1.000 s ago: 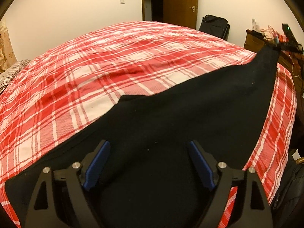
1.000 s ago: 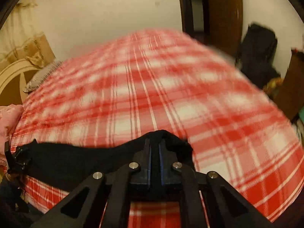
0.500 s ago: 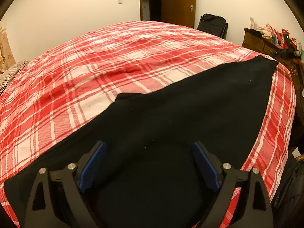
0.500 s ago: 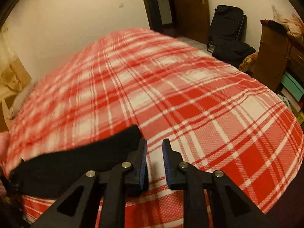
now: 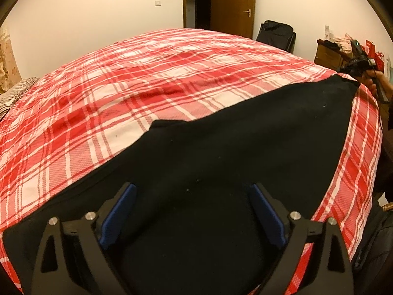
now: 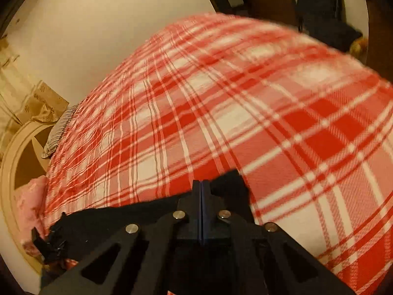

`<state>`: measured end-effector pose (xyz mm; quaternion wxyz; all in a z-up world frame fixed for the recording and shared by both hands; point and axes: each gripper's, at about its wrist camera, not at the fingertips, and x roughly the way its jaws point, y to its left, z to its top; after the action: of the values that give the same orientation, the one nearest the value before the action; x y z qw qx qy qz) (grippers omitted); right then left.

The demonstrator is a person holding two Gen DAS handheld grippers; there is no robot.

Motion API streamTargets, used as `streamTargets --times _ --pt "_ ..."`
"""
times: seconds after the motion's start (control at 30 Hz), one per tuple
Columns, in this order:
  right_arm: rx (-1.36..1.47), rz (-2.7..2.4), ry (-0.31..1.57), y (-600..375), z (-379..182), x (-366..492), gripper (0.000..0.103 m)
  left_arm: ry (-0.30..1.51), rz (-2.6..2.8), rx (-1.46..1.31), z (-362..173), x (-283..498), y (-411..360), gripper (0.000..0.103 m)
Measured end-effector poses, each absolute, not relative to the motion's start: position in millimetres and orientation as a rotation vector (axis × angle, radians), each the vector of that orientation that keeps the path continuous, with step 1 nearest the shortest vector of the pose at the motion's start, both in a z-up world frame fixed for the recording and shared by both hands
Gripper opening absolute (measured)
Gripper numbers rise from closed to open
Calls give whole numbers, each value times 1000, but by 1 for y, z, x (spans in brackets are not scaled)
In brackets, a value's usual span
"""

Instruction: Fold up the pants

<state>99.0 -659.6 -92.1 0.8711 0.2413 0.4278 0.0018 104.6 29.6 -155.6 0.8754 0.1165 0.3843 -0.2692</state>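
Left wrist view: black pants (image 5: 221,162) spread flat on a red plaid bed (image 5: 137,93), running from the near left corner out to the far right edge. Left gripper (image 5: 191,211) poised over the near part of the cloth, blue pads (image 5: 118,216) wide apart and opening a touch more, nothing pinched between them. Far end of the pants lying right at the bed's right edge, where a hand (image 5: 378,83) holds the right gripper (image 5: 353,67), small and dark there; grip not readable from this side. Beyond the bed: wooden door (image 5: 233,5), black bag (image 5: 276,34), dresser (image 5: 329,54) heaped with clutter. Wide stretch of bare plaid beyond the cloth, free of anything.

Right wrist view: blurred. Same right gripper (image 6: 201,191) seen close, fingers pressed together, with black cloth (image 6: 231,186) bunched at the tips, seemingly clamped on a corner of the pants, though blur and dark fabric leave the pinch itself unclear. Strip of pants (image 6: 118,218) trailing left along the near bed (image 6: 221,113) edge, ending at a small dark tangle near the left corner. Shown only here: curved headboard (image 6: 9,172), striped pillow (image 6: 59,132) and pink fabric (image 6: 29,206) at the left side. Open plaid ahead and to the right, nothing lying in the way.
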Motion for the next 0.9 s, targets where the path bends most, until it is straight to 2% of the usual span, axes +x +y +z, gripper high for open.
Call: streamTargets --times 0.27,0.33,0.37,0.4,0.43,0.47,0.63,0.7,0.77,0.9 --pt "457 -118 903 -672 -96 106 1 800 -560 244 -156 105 29 98" --pt "474 -116 914 -674 -95 105 4 800 -560 244 -156 105 29 98" --pt "471 -112 912 -676 -92 101 19 800 -561 244 -156 105 29 99" --pt "447 -108 919 -674 -90 100 45 800 -561 243 -156 105 29 99" --pt "434 -108 926 -672 -90 100 50 801 -561 243 -156 105 28 99" --pt "431 -98 928 -671 -88 99 50 802 -561 243 -156 105 28 99" --pt "426 -81 971 -667 -96 106 50 800 -560 243 -156 105 29 99" --pt "439 -71 1009 -667 -106 111 39 800 -560 243 -156 105 29 99" --pt "416 -99 1015 -667 -109 112 4 800 -561 243 -156 105 29 99" --pt "400 -81 890 -665 -84 105 4 800 -561 243 -156 105 28 99"
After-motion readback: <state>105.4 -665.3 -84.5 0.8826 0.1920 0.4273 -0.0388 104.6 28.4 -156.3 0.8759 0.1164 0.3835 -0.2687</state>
